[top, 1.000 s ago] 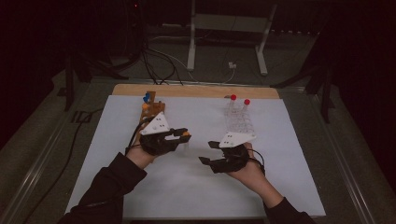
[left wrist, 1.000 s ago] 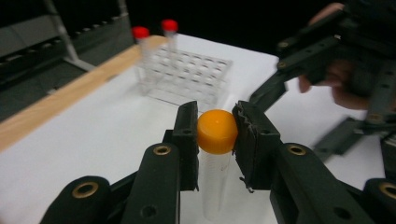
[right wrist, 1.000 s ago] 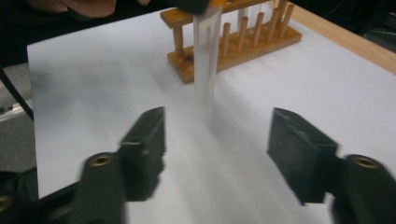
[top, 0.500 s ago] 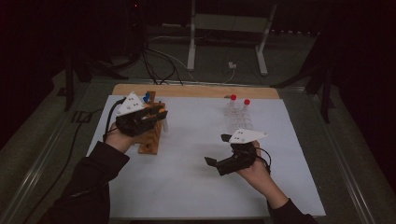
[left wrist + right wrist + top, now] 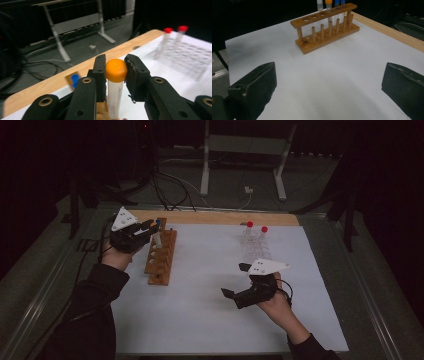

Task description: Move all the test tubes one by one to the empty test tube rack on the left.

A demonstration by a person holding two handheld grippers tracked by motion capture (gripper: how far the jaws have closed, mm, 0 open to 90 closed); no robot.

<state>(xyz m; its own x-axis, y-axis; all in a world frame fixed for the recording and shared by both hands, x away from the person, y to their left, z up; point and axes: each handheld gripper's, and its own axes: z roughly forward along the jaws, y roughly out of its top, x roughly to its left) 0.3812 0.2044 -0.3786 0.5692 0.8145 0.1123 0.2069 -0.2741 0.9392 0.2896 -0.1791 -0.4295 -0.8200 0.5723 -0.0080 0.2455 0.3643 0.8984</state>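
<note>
Dark room all around, and a white table (image 5: 200, 310) sits in the middle. On the left, the left gripper (image 5: 115, 71) squeezes the orange cap of a clear tube (image 5: 114, 97). A moment ago this hand was near the middle of the table; now it is up at the far end of the wooden rack (image 5: 161, 257), with the tube standing over a hole. It looks almost ready to drop in. The right gripper (image 5: 239, 281) has just spread its jaws wide, with nothing between them, so it seems free for the next tube. Two red-capped tubes (image 5: 256, 236) wait in a clear rack beyond it.
</note>
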